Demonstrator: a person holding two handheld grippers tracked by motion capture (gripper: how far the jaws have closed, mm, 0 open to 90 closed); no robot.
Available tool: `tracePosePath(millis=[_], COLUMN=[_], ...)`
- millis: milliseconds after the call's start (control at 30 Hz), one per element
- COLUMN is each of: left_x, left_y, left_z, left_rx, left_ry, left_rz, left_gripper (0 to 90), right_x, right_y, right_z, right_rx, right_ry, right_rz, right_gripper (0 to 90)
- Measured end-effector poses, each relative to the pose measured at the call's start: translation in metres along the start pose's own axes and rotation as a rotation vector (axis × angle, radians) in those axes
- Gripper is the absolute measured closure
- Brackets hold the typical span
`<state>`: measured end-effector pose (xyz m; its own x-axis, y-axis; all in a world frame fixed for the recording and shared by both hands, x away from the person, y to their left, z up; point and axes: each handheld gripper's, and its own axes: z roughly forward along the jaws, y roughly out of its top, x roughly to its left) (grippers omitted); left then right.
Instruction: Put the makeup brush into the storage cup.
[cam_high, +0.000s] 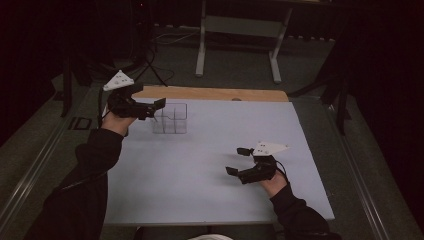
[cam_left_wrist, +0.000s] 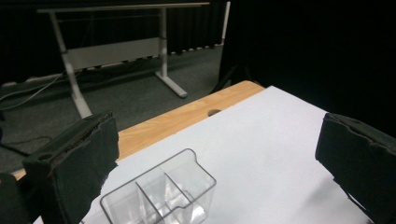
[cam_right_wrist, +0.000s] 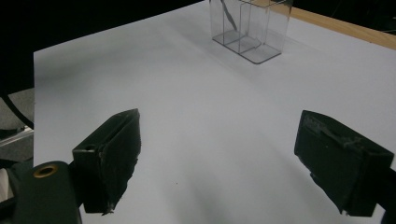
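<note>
High view: clear plastic organizer (cam_high: 170, 118), split into compartments, sits upper-centre of the frame on the white table surface (cam_high: 215, 200), near the far wooden edge strip (cam_high: 210, 93). Left gripper (cam_high: 159, 103) is held at upper left, just beside the organizer's left wall, jaws spread wide w/ nothing between them; can't tell if a tip touches the wall. Right gripper (cam_high: 238, 160) hovers lower right of centre, well apart from the organizer, jaws also released & empty. Left gripper view: organizer (cam_left_wrist: 159, 196) at bottom centre between the 2 black jaws, seen from above, dividers visible, compartments look empty. Right gripper view: organizer (cam_right_wrist: 250, 28) at top centre, far beyond the 2 spread jaws, bare white surface in between. A grey desk frame (cam_high: 240, 30) stands on the floor past the table, top of frame.
</note>
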<state>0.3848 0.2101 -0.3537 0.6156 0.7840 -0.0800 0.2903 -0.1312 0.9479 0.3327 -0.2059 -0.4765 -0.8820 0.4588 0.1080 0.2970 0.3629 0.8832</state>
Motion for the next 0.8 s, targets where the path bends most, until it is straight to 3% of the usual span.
tracePosePath(millis=[333,500,800], left_x=[-0.021,-0.040,-0.067], left_y=[-0.009,-0.021,-0.042], left_z=[-0.016,-0.023,-0.025], left_rx=[-0.034,-0.046,-0.024], left_ry=[-0.067,-0.122,-0.199], left_rz=[0.026,0.058,0.104], left_gripper=[0.3,0.3,0.3], right_x=[0.001,0.002,0.003], right_y=[0.001,0.001,0.001], right_z=[0.000,-0.001,-0.003], right_rx=[-0.003,-0.008,-0.012], right_ry=[-0.003,-0.004,-0.009], right_rz=[-0.007,-0.011,-0.019], right_gripper=[14.5,14.4,14.4])
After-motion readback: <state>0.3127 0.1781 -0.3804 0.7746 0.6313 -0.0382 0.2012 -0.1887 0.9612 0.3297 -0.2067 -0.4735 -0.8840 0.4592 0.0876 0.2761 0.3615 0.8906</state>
